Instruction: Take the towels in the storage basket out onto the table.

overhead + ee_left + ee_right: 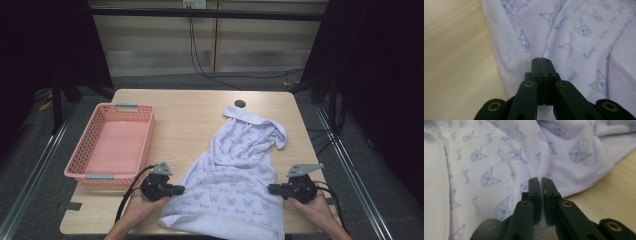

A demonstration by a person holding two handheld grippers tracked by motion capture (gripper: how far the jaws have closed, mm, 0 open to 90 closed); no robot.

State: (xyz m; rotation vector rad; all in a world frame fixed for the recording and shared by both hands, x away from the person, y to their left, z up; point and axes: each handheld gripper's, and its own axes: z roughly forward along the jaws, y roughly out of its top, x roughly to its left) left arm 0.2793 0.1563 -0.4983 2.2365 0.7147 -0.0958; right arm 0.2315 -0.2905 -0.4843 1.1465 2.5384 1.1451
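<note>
Both tongs, left [179,189] and right [272,188], pinch opposite side hems of the printed towel [235,175] at the counter's [190,115] near edge, apparently to lift or fold it.

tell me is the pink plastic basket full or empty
Empty. The high view shows the pink plastic basket with its bare floor visible; the pale lilac printed towel lies beside it on the table.

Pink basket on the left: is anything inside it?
The pink basket looks empty in the high view; its bare bottom shows through. The printed towel lies on the table beside it, apart. Its near wall hides the strip just inside it.
</note>
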